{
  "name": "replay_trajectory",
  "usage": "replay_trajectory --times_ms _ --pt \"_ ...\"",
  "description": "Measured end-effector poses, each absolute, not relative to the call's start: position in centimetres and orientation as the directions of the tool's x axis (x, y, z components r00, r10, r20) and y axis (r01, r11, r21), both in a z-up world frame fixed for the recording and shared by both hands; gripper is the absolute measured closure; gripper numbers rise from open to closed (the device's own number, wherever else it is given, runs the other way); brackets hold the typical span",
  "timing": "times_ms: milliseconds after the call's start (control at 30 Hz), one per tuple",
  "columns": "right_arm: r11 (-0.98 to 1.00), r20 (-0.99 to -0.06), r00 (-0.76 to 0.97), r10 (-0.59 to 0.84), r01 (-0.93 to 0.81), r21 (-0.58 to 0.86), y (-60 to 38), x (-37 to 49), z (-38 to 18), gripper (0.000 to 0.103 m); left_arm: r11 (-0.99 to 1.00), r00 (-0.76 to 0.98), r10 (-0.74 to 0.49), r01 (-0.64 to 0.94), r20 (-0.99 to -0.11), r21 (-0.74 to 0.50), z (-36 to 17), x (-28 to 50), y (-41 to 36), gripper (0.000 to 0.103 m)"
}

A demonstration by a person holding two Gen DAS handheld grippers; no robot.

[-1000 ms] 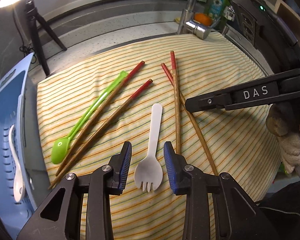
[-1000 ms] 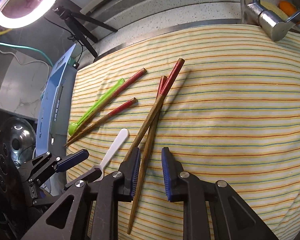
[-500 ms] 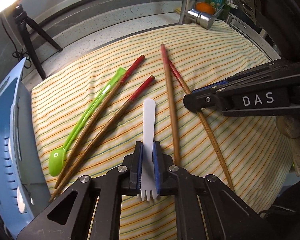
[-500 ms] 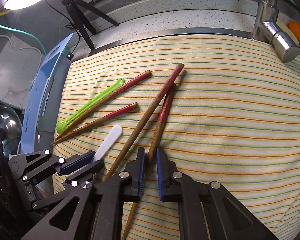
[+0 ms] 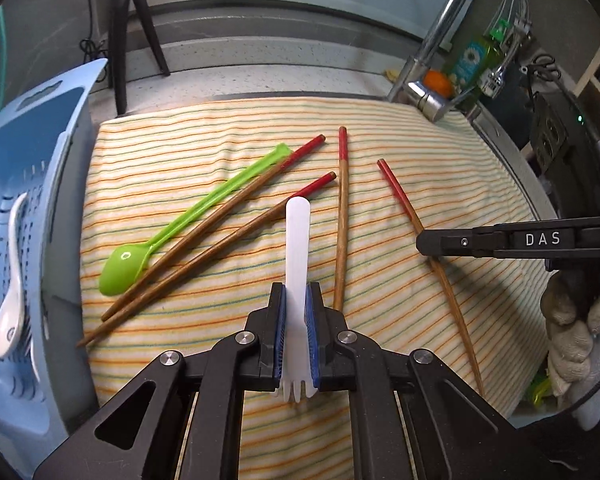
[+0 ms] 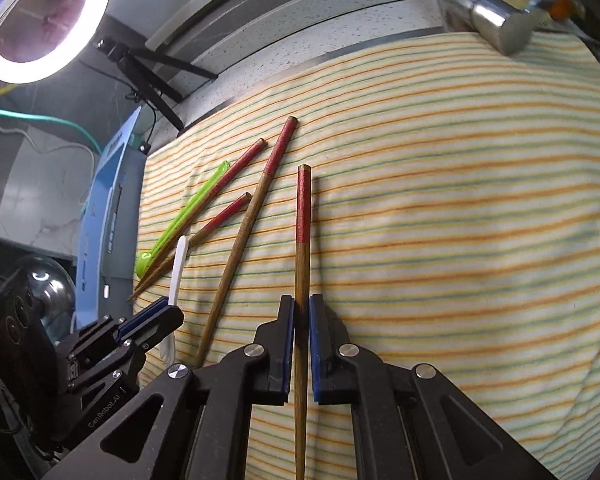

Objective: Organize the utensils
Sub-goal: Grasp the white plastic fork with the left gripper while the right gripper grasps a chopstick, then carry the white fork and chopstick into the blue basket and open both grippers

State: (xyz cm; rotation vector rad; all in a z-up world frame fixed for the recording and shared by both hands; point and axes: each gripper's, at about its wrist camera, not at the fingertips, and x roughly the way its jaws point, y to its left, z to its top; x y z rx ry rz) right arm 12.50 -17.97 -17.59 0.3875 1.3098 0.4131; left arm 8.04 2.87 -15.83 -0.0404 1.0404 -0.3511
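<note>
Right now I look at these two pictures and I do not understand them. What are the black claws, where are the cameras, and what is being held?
A person holds a hand tool with two fingers in each hand; no robot arm. Each picture comes from a camera on one tool, looking along its fingers. The left gripper is closed on a white spork. The right gripper is closed on one chopstick. Three more chopsticks and a green spoon lie on the striped cloth. A blue basket at the left holds a white spoon.
</note>
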Motion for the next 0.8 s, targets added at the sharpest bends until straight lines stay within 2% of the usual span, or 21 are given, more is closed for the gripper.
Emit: replay_trajectory --times_ms 333,800 --pt "0.840 -0.787 0.293 0.543 -0.162 0.519 -16.2 12.6 -12.4 0.096 0.949 0.525 -0.304 0.242 -0.795 -0.203 -12.7 7.3 4.6 0.094" --pt "0.772 -0.721 0.288 0.630 -0.337 0.539 -6.2 14.8 -7.0 0.096 0.986 0.608 -0.167 0.083 -0.776 -0.148 -10.5 7.2 13.4 0.094"
